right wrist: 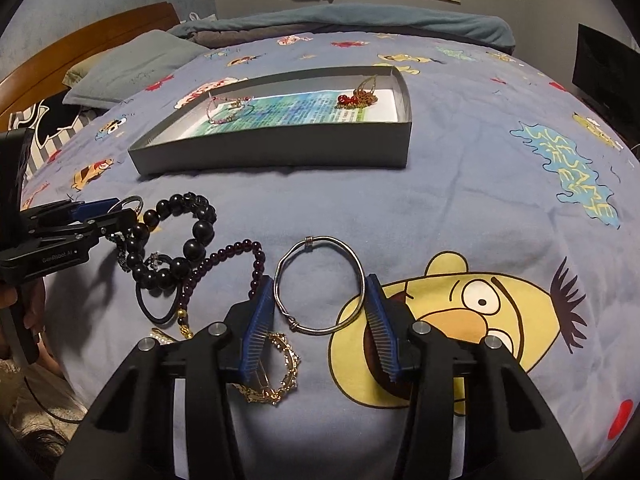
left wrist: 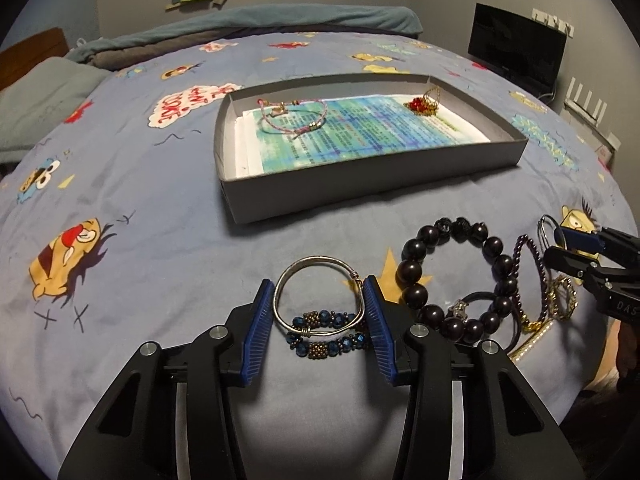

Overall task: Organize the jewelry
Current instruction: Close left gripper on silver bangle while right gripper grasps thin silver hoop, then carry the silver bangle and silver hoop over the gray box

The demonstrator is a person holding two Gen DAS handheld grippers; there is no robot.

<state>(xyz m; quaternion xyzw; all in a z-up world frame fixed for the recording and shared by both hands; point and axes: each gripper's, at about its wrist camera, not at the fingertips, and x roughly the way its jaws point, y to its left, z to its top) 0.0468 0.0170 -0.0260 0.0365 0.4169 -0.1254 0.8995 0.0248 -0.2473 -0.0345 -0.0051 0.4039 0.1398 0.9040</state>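
Observation:
Two silver bangles lie on the blue cartoon bedspread. My left gripper point(left wrist: 319, 284) is shut on one silver bangle point(left wrist: 316, 259), both blue pads against its sides, over a blue beaded bracelet point(left wrist: 328, 318). My right gripper point(right wrist: 320, 280) is shut on the other silver bangle point(right wrist: 332, 239), pads touching its two sides. Between the two lie a dark bead bracelet point(left wrist: 416, 248), a purple bead strand point(right wrist: 236, 250), a gold bracelet point(right wrist: 290, 364) and a black hair tie point(right wrist: 152, 312). Farther back, the grey box point(left wrist: 360, 196) holds a pink cord bracelet point(left wrist: 292, 120) and a red-and-gold piece point(left wrist: 424, 104).
A grey pillow point(right wrist: 132, 64) and wooden headboard point(right wrist: 80, 40) are at the far left, a rolled blanket point(left wrist: 280, 20) runs across the back, and a dark monitor point(left wrist: 516, 48) stands at the far right. The bedspread drops away at the near edge.

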